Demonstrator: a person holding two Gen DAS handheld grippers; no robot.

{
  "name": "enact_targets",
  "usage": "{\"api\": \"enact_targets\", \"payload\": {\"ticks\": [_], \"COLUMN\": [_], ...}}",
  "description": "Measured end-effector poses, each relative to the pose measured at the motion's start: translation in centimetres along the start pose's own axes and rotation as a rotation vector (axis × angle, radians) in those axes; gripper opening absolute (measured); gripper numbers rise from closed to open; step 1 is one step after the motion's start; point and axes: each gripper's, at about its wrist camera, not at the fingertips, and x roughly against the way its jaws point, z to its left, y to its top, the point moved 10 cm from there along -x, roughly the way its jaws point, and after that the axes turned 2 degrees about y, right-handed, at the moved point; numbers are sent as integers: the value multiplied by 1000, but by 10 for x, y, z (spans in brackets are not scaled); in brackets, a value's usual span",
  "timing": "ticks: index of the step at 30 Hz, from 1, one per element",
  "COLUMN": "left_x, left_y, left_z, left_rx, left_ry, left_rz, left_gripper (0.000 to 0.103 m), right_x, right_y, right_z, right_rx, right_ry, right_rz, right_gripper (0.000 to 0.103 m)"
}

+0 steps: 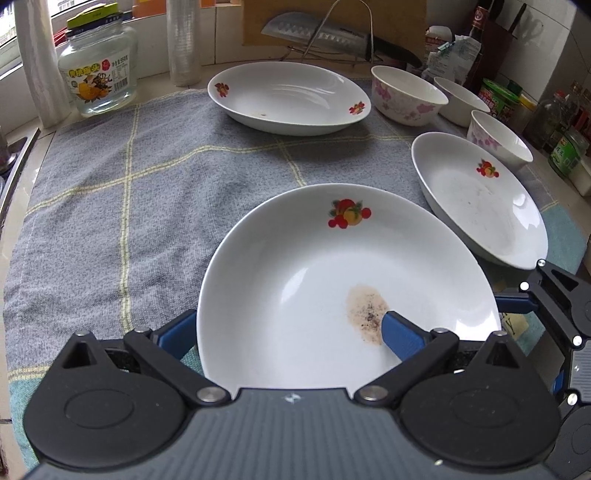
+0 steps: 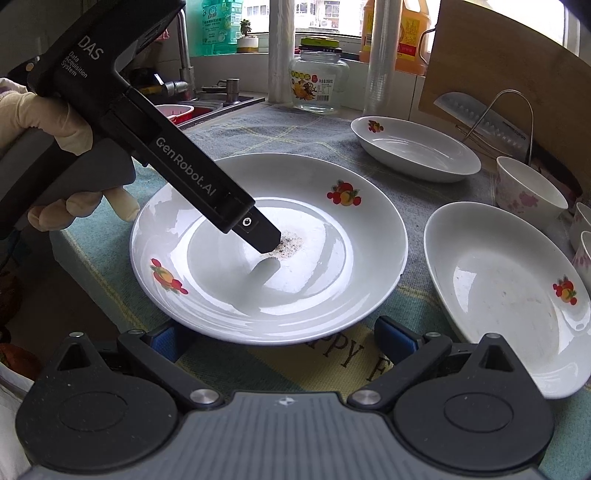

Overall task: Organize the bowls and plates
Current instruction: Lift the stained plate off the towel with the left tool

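A white plate (image 1: 332, 266) with fruit prints and a brown stain lies on the grey checked cloth (image 1: 129, 206), close in front of me. My left gripper (image 1: 290, 332) is open across its near rim. One blue finger (image 1: 402, 332) rests inside by the stain, and the other (image 1: 177, 332) is outside and below the rim. The right wrist view shows that plate (image 2: 332, 258) with the black finger (image 2: 258, 230) touching its middle. My right gripper (image 2: 282, 343) is open at the plate's near edge, holding nothing. A second plate (image 2: 506, 295) lies to the right and a third (image 2: 413, 147) further back.
Three floral bowls (image 1: 406, 96) (image 1: 461, 99) (image 1: 498, 140) stand at the back right. A glass jar (image 1: 98, 70) and a knife on a wire rack (image 1: 321, 33) are at the back, with bottles (image 1: 565, 147) at the right. The sink (image 2: 207, 103) is on the left. A gloved hand (image 2: 55, 122) holds the left gripper.
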Motion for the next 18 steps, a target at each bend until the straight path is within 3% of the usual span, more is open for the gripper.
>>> {"api": "enact_targets", "payload": {"ticks": [5,10,18], "left_x": [2,-2,-4], "left_y": [1,-2,-4], "left_z": [3,-3,0], "left_rx": [31,-41,-110], "left_ry": [-5,33,-13], "left_rz": [-12,30,52], "left_gripper": [102,102,102], "right_x": [1,1,2], "right_y": [-1,-1,-3], "right_z": [-1,-1,-2], "right_rx": [17,31,36], "right_ry": [16,30,36], "right_rz": [-14,-28,-69], "right_gripper": [103,103,103]}}
